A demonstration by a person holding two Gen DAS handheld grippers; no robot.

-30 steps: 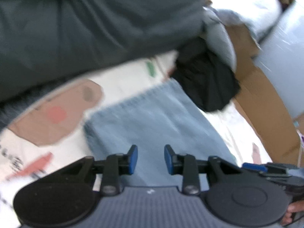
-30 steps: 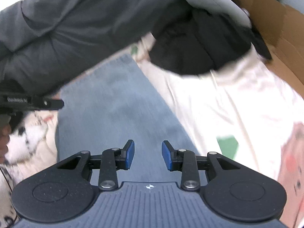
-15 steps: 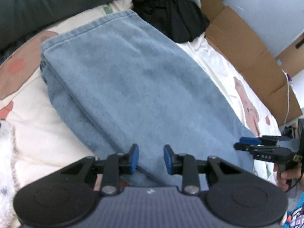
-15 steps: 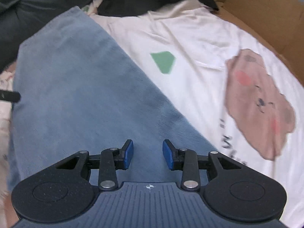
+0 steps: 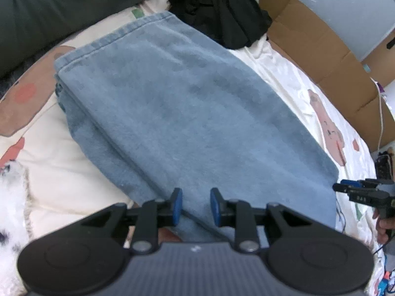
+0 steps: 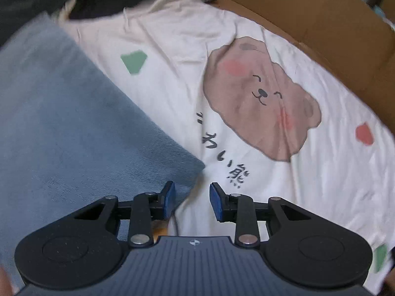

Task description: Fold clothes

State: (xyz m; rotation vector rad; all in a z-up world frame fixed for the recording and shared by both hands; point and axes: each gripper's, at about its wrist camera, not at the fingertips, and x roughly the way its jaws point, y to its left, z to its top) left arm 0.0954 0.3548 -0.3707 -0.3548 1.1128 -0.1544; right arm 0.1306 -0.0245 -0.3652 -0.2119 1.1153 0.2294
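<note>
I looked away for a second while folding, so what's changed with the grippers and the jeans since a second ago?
Both grippers pulled back from the far end of the folded jeans toward the near end. The left gripper now hovers over the near left edge, the right gripper at the near right corner. Nothing was gripped or released: both jaws stayed open. The jeans stayed folded on the bear-print sheet.

A cream bedsheet (image 6: 177, 37) printed with brown bears (image 6: 261, 98), green and red patches and dark characters covers the bed. Brown cardboard (image 5: 318, 49) stands along its far edge, with a pale grey panel (image 5: 345, 12) behind it. A dark grey cushion (image 5: 49, 7) fills the upper left of the left wrist view. White fluffy fabric with black spots (image 5: 9, 212) lies at the lower left. A white cable (image 5: 381, 113) hangs over the cardboard.
</note>
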